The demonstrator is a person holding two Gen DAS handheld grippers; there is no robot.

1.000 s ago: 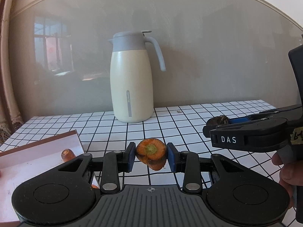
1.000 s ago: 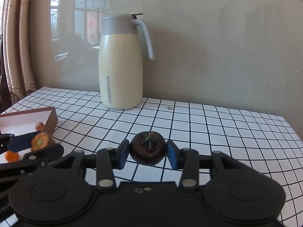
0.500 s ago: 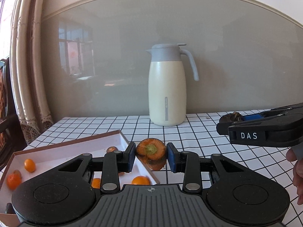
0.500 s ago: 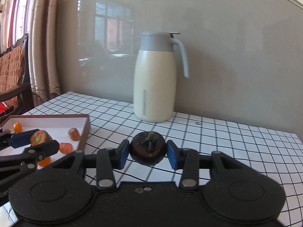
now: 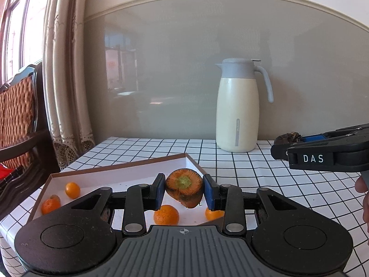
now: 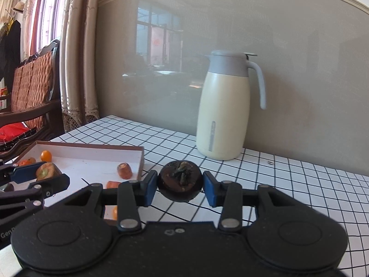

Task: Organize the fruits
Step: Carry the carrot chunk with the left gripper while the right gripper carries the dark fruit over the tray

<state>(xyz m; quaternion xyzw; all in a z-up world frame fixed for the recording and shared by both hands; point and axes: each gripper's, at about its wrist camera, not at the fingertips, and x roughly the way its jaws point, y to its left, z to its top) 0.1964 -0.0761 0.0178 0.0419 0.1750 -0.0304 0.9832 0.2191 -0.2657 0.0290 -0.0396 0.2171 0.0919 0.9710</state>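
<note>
My left gripper is shut on a stubby carrot piece, cut end facing me, held above the shallow white box. Several small oranges lie in that box. My right gripper is shut on a dark round mangosteen held over the checked tablecloth, just right of the box. In the right wrist view the left gripper with its carrot piece hangs over the box's near side. The right gripper shows at the right edge of the left wrist view, with the mangosteen at its tip.
A cream thermos jug with a grey lid stands at the back by the wall. Two carrot pieces lie in the box near its right wall. A wooden chair and curtains stand beyond the table's left edge.
Both grippers have swung left with their loads. The box and its oranges have come into full view under the left gripper, and the jug has slid to the right in both views.
</note>
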